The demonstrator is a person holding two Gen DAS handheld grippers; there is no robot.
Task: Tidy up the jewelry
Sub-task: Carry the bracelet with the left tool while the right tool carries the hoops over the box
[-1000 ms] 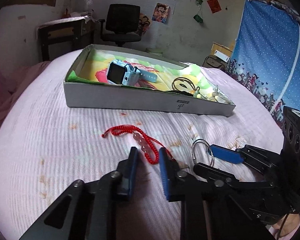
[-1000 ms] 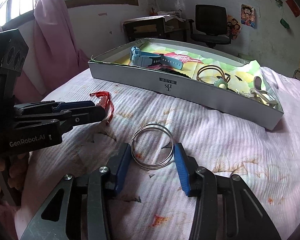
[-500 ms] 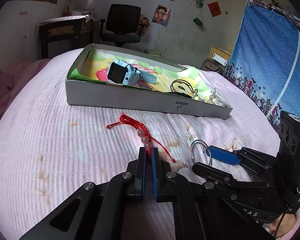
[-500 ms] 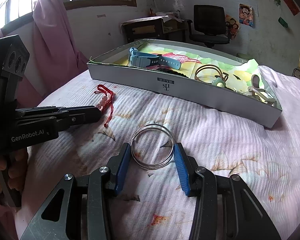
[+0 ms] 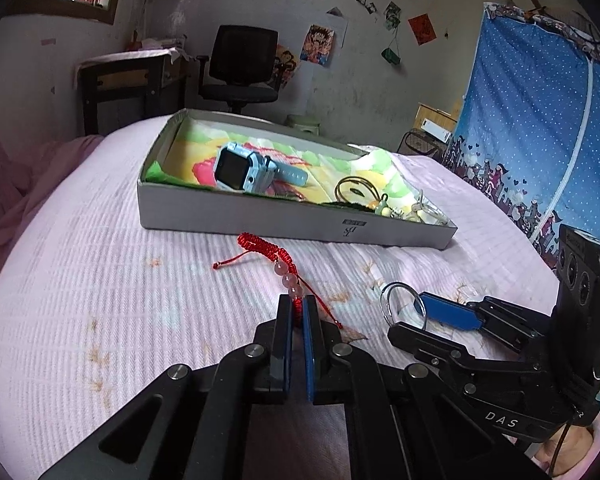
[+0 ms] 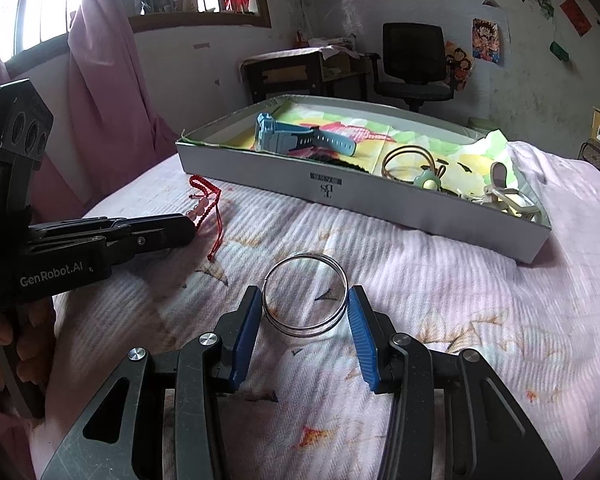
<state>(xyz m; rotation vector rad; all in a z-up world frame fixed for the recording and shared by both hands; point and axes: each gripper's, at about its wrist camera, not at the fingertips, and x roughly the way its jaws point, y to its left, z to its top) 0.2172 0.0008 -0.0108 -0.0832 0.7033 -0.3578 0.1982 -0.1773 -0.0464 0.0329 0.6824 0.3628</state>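
Note:
A red cord bracelet with pink beads (image 5: 278,256) lies on the pink bedspread in front of a grey box (image 5: 260,220). My left gripper (image 5: 297,308) is shut on the near end of the bracelet; it also shows in the right wrist view (image 6: 188,228). A silver bangle (image 6: 305,295) lies on the bedspread between my right gripper's blue pads (image 6: 244,328). My right gripper (image 6: 305,298) is shut on the bangle, gripping it from both sides; it also shows in the left wrist view (image 5: 412,312). The box holds a blue smartwatch (image 5: 244,168), a gold bangle (image 6: 406,160) and small trinkets.
The grey box's front wall (image 6: 360,196) stands just beyond both grippers. A black office chair (image 5: 240,68) and a dark desk (image 5: 132,84) stand behind the bed. A blue dotted curtain (image 5: 540,120) hangs at the right, a pink curtain (image 6: 100,100) at the left.
My left gripper has closed on the red bracelet's near end and raised it slightly. My right gripper's pads have closed in onto the silver bangle.

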